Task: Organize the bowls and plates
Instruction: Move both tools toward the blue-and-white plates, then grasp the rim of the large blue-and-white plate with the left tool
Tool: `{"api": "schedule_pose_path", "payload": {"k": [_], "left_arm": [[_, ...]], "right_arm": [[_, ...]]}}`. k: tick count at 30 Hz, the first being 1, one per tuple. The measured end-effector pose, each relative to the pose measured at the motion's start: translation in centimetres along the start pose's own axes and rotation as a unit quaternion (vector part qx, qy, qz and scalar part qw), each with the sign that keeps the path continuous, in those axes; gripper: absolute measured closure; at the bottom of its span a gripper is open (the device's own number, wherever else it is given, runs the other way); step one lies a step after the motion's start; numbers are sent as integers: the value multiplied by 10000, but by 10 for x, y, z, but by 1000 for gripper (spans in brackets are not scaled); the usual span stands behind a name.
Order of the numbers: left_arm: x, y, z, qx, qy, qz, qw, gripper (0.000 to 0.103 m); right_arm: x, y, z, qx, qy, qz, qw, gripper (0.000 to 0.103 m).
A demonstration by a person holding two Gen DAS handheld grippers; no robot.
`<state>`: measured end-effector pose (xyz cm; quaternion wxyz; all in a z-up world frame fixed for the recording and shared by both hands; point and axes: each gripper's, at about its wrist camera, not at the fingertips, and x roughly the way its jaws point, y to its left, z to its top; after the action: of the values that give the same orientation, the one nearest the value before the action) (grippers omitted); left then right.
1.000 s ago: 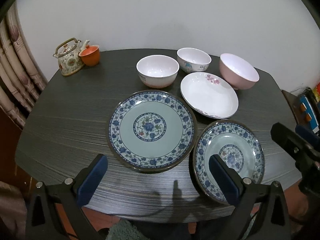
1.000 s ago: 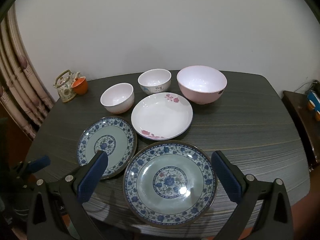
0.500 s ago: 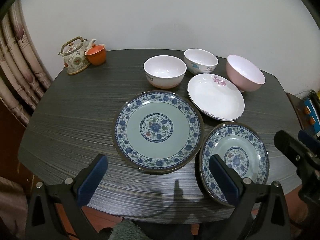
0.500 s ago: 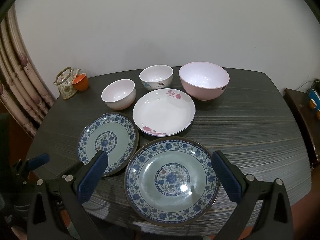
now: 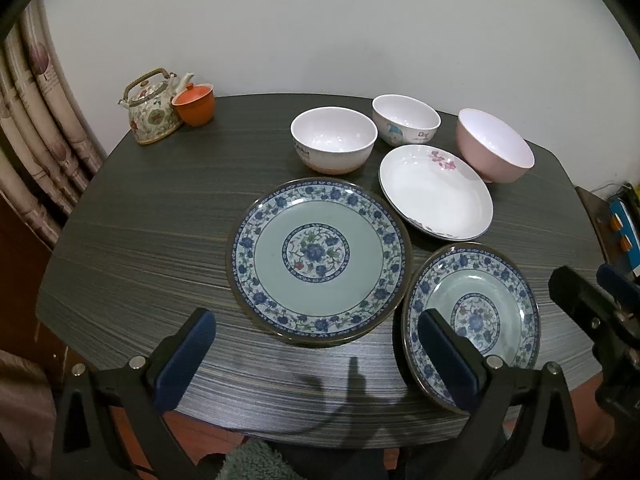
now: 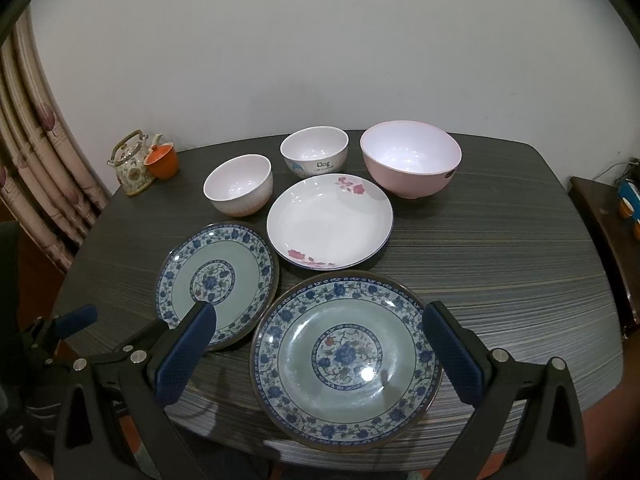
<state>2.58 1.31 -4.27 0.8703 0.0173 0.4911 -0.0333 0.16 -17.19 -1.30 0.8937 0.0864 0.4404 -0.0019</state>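
Two blue-flowered plates lie at the table's front: the left one [image 5: 318,258] [image 6: 218,282] and the right one [image 5: 472,320] [image 6: 346,360]. A white plate with pink flowers [image 5: 436,196] [image 6: 330,220] lies behind them. Behind it stand a white bowl [image 5: 334,138] [image 6: 239,184], a printed white bowl [image 5: 406,118] [image 6: 314,154] and a pink bowl [image 5: 494,150] [image 6: 410,158]. My left gripper [image 5: 318,364] is open and empty before the left plate. My right gripper [image 6: 320,356] is open and empty over the right plate; it also shows in the left wrist view [image 5: 592,320].
A flowered teapot [image 5: 152,108] [image 6: 132,162] and an orange cup [image 5: 194,104] [image 6: 162,160] stand at the back left of the dark table [image 5: 152,240] [image 6: 500,260]. Curtains [image 5: 32,128] hang at the left. A side cabinet [image 6: 604,232] stands at the right.
The left wrist view has shifted left, so the dishes sit further right in it. The right gripper has moved slightly forward over the table. Nothing was grasped.
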Motion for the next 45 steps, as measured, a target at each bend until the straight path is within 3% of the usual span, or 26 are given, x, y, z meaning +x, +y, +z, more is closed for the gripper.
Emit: {"api": "schedule_pose_path", "payload": {"k": [30,39,45], "left_arm": [[8,7,2,-44,130,8,9999,0],[16,33,9,-261,134,-46,9996,0],[22,62,17,-535,201,-338,9978,0]], "right_arm": [[2,5,-6,-54,82,27,9999,1],[10,12,0,-273,180,151,9993,1],[30,14,7,-346,527,708,9955,17]]}}
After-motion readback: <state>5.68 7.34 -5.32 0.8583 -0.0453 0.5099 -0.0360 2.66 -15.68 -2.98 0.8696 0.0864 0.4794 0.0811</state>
